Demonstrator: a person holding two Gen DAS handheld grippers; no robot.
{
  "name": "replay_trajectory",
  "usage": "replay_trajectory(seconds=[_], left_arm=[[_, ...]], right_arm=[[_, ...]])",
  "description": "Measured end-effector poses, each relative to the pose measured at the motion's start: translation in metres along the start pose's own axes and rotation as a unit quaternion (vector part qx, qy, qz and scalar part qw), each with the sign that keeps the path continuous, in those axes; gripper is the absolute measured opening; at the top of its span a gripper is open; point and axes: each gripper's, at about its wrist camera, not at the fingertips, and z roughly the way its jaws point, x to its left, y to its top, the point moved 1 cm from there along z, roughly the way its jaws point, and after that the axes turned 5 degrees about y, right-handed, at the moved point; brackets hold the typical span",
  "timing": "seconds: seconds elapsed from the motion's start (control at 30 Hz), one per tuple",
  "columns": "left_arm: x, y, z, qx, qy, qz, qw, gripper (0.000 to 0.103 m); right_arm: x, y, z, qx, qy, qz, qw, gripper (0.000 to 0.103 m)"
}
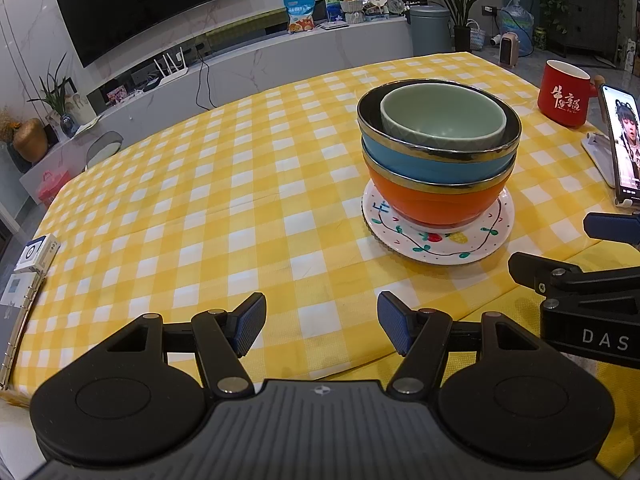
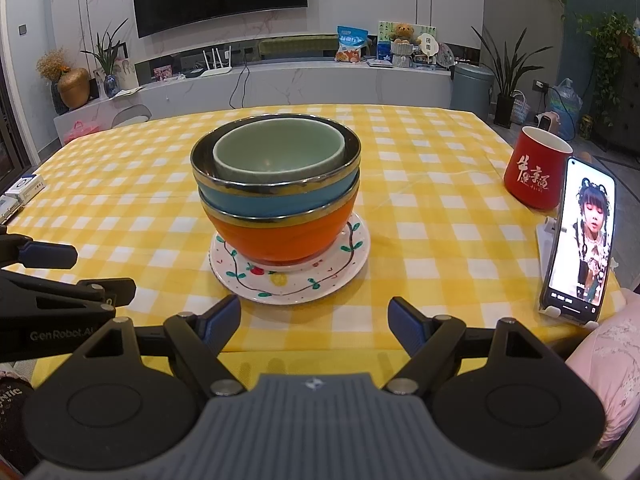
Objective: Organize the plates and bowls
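A pale green bowl (image 1: 442,118) sits inside a blue bowl (image 1: 436,164), which sits inside an orange bowl (image 1: 434,200). The stack stands on a white painted plate (image 1: 436,242) on the yellow checked tablecloth. The same stack shows in the right wrist view: green bowl (image 2: 278,152), blue bowl (image 2: 276,200), orange bowl (image 2: 276,240), plate (image 2: 288,284). My left gripper (image 1: 322,326) is open and empty, near the table's front edge, left of the stack. My right gripper (image 2: 314,326) is open and empty, in front of the plate.
A red mug (image 2: 534,168) stands at the right. A phone (image 2: 578,236) leans on a white stand near the right front edge. A small white box (image 1: 38,254) lies at the table's left edge. The right gripper also shows in the left wrist view (image 1: 560,248).
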Motion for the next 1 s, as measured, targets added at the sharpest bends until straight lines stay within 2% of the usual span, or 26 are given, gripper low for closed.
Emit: replay_trajectory(seconds=[1.0], left_arm=[[0.0001, 0.0032, -0.0048, -0.005, -0.005, 0.001, 1.0000, 0.075]], right_arm=[[0.0010, -0.0017, 0.0027, 0.005, 0.001, 0.002, 1.000, 0.080]])
